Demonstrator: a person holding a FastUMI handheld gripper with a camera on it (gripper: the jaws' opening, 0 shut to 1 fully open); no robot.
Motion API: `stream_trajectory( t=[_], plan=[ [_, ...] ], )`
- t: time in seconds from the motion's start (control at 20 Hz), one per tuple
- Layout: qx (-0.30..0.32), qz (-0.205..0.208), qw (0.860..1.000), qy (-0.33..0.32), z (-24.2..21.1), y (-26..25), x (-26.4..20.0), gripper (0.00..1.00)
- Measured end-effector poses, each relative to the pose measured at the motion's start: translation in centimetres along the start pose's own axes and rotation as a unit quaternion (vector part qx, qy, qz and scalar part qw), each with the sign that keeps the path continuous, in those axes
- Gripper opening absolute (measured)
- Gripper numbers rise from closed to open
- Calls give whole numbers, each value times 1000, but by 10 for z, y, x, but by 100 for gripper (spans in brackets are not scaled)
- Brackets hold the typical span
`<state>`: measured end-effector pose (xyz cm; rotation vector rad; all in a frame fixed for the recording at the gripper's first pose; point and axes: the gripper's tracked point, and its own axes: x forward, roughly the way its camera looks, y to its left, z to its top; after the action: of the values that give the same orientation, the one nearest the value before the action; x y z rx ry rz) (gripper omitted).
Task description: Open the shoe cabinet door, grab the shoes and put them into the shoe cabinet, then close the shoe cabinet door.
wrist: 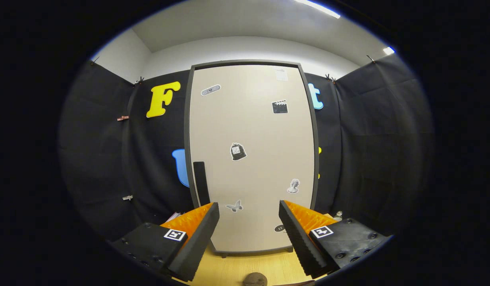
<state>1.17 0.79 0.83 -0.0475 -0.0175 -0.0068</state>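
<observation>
Tongs are spread wide with nothing in them, pointing at the shoe cabinet standing just ahead on the wooden worktop, door fully closed, black handle on its left edge.

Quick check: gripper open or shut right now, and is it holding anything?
Gripper: open, fingers spread wide, nothing between them; it faces the closed cabinet door, with the black handle just beyond the left finger.

Black claw fingers, ribbed pads, orange backing, square markers, screws.
</observation>
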Motion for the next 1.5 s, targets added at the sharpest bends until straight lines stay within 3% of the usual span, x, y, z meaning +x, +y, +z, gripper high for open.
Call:
stream_trajectory(
  t=[0.5,1.0,1.5],
  plan=[
    [3,23,1000,8,-6,41,22,98],
    [8,58,998,32,-27,98,81,98],
    [7,28,998,52,-51,110,154,98]
  ],
)
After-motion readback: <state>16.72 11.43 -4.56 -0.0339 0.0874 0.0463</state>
